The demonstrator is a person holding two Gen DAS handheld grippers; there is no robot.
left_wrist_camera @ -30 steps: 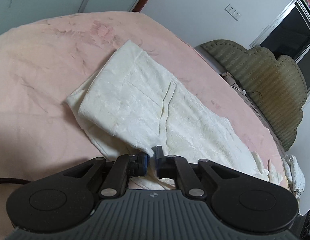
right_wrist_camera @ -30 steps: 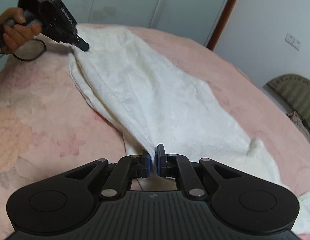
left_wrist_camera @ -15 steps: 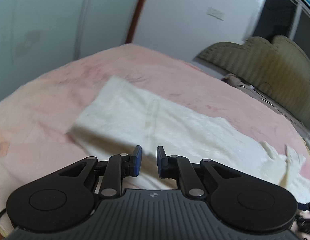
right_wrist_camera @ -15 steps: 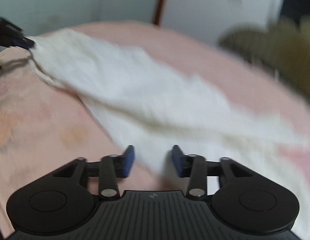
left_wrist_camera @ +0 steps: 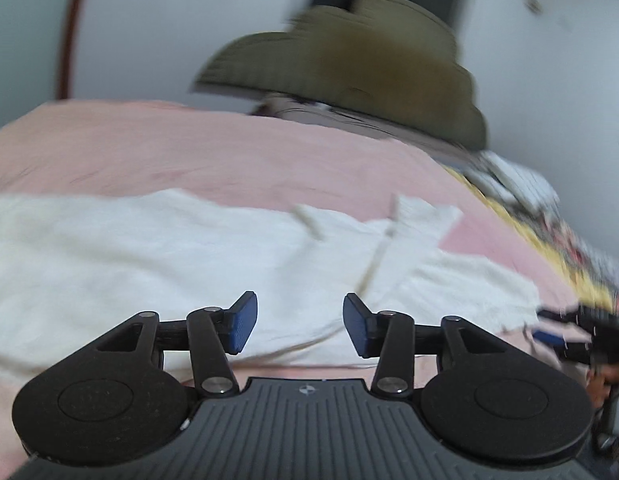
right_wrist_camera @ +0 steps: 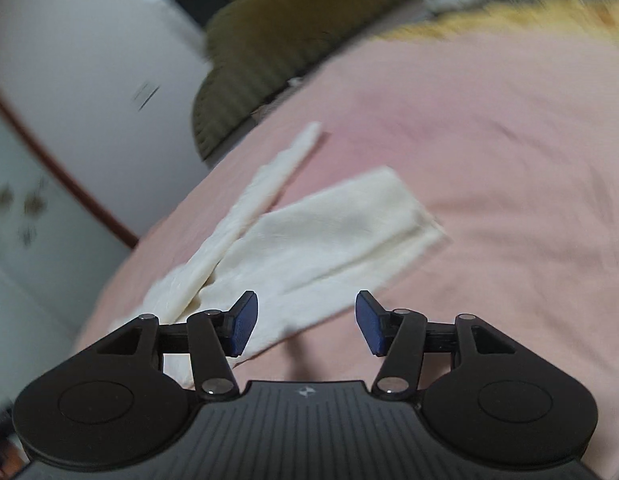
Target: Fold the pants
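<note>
Cream woven-cotton pants spread flat on the pink bedsheet, both grippers released

Left gripper hangs over the near edge with its blue-padded fingers spread apart, holding nothing; the right gripper is the same, over the legs end. My guess at the risk: the narrow strip of cloth splaying off to one side could get missed on the next grab, so the fold ends up lopsided, and both views are blurry. No containers anywhere in view that I can make out

left tool, right tool agape
</note>
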